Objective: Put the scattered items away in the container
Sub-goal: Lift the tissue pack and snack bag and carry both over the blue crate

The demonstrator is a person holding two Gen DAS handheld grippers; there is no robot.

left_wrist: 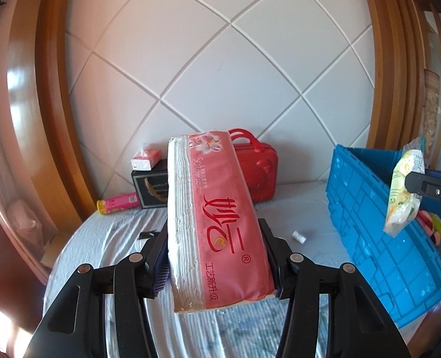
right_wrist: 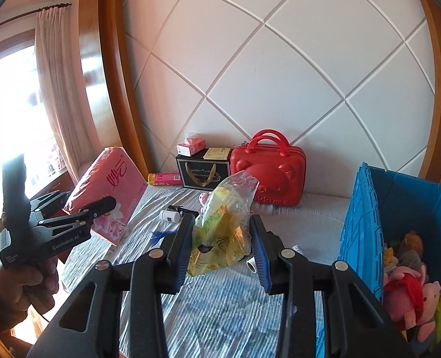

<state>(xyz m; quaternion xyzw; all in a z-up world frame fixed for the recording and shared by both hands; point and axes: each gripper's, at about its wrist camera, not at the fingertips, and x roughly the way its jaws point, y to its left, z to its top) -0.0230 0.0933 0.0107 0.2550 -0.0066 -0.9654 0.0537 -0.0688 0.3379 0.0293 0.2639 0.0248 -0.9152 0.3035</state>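
My left tongs [left_wrist: 217,256] clamp a pink tissue pack [left_wrist: 214,214], lifted off the bed [left_wrist: 295,208]. My right tongs [right_wrist: 222,247] pinch a yellow snack bag [right_wrist: 223,223] in the air, left of the blue crate [right_wrist: 366,217]. Plush toys [right_wrist: 405,295] lie inside the crate. A red case [right_wrist: 271,170] stands by the wall.

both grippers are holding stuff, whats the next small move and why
Probably swing the right gripper rightward over the blue crate and release. Its yellow snack bag is clamped, lifted, and closest to the open crate, which already holds plush toys. The left gripper with the pink tissue pack sits farther away.
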